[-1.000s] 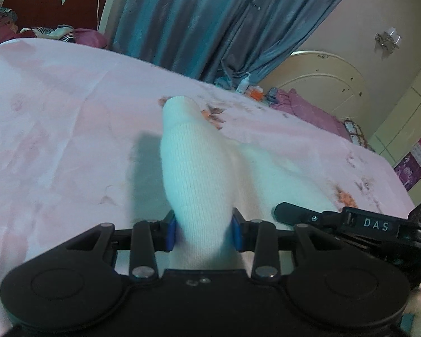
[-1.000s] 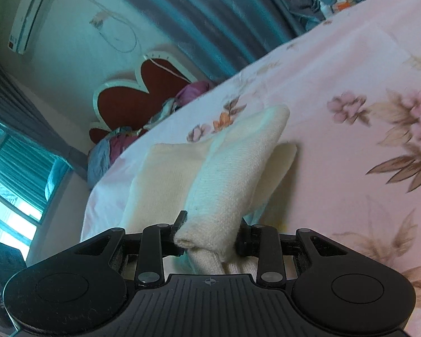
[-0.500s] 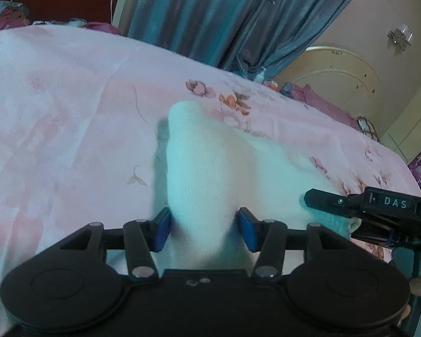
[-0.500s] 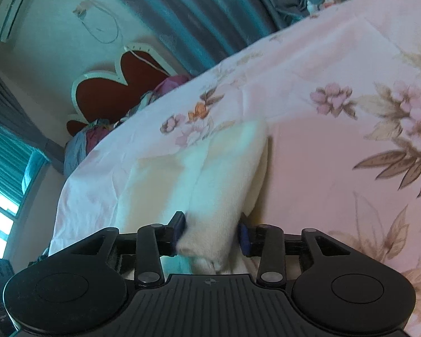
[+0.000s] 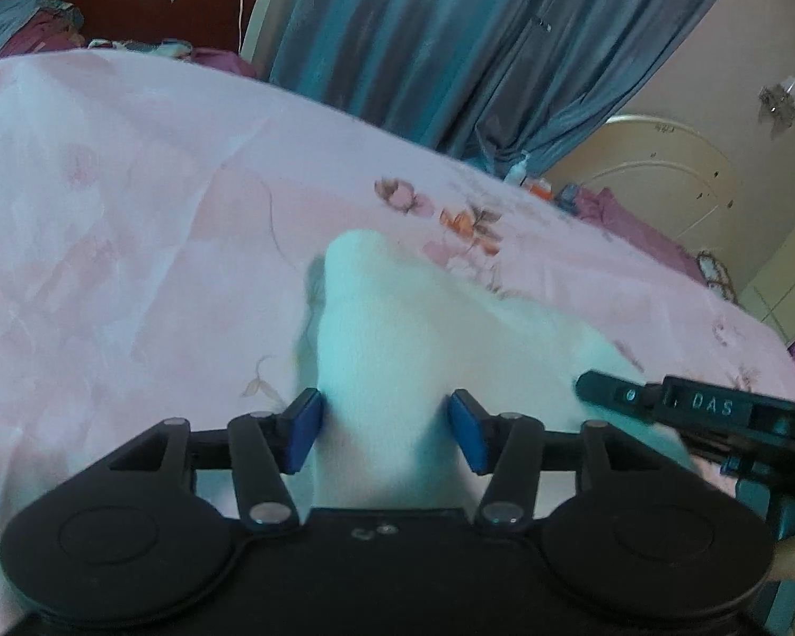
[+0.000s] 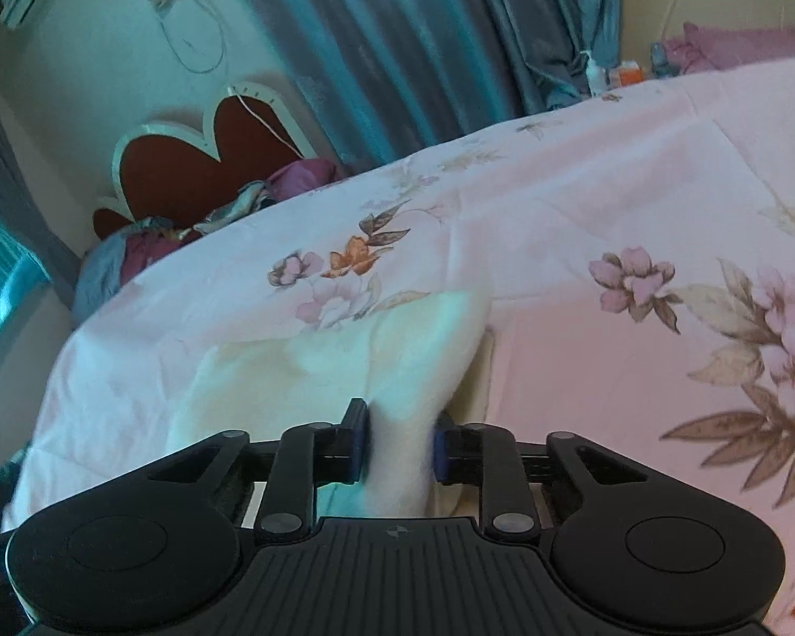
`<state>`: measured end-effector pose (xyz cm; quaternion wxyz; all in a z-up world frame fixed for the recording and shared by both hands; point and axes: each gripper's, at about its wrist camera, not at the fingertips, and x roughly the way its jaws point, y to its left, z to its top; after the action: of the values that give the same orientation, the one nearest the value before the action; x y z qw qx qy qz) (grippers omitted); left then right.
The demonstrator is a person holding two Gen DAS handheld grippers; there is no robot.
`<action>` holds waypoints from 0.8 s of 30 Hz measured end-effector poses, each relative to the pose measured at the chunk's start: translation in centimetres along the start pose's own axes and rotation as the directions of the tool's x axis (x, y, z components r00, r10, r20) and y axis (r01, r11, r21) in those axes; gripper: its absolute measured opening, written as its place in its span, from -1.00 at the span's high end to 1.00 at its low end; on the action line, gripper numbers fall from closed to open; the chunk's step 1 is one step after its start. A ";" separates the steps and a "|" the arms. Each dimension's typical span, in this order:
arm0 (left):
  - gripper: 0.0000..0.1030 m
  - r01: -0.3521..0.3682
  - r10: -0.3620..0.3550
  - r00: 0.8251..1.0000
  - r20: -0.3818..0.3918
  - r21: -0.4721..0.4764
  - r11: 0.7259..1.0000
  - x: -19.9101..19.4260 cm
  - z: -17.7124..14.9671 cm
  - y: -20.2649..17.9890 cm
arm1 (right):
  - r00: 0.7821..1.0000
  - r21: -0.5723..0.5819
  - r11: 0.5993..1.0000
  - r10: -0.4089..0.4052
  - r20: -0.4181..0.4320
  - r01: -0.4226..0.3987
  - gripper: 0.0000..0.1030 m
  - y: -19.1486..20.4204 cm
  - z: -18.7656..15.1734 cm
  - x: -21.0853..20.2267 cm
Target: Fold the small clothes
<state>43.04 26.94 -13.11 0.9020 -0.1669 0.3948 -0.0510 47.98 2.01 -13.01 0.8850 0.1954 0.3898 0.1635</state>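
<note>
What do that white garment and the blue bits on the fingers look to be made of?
The white garment looks like a soft, matte knit, cotton or wool perhaps: it bunches limply between the fingers and has a fuzzy surface. The blue pads look like smooth rubber or foam on black, hard, probably plastic fingers; the blur leaves that uncertain.
</note>
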 end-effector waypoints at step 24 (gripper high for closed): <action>-0.18 -0.056 0.057 0.998 -0.024 0.029 0.998 -3.9 -4.0 -1.7 | 0.997 -0.021 0.999 0.045 -0.065 -0.047 0.14 0.7 -6.1 -8.3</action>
<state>37.55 25.16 -12.34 0.9004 -0.1421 0.4098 -0.0333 37.89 0.26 -11.27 0.8701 0.1891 0.4116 0.1943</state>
